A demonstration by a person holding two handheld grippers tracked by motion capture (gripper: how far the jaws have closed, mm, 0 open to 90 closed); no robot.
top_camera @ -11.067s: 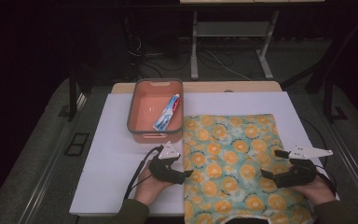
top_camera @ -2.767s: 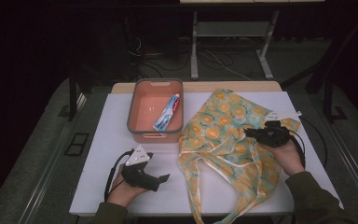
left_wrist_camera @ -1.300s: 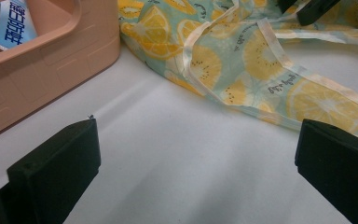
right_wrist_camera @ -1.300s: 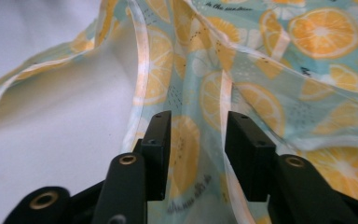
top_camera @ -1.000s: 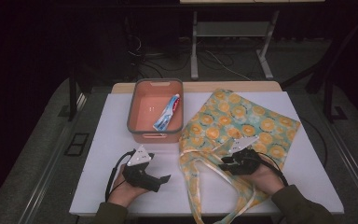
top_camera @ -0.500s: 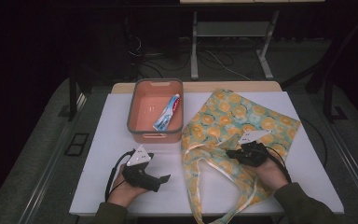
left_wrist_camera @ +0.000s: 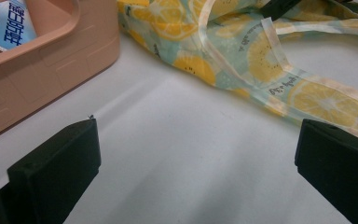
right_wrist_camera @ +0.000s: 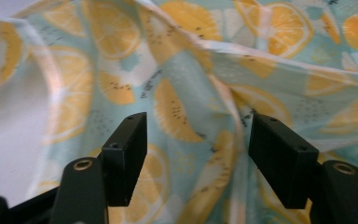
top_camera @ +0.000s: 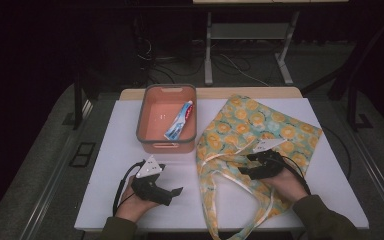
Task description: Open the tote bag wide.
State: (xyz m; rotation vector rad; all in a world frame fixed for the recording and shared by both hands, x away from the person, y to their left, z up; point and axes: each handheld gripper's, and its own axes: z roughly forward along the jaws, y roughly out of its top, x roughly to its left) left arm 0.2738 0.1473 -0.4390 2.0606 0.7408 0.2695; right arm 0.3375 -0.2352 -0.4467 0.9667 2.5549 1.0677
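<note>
White table [top_camera: 130, 135] | lemon-print bag [top_camera: 260, 135] rumpled, handles loose | right hand-held gripper [top_camera: 245, 169] just spread, pinching nothing

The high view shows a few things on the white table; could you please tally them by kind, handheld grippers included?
Fabric bag with lemon print: 1
Orange bin: 1
Toothpaste tube, lying in the bin: 1
Handheld grippers: 2, the left gripper and the right gripper
Total: 5
</note>
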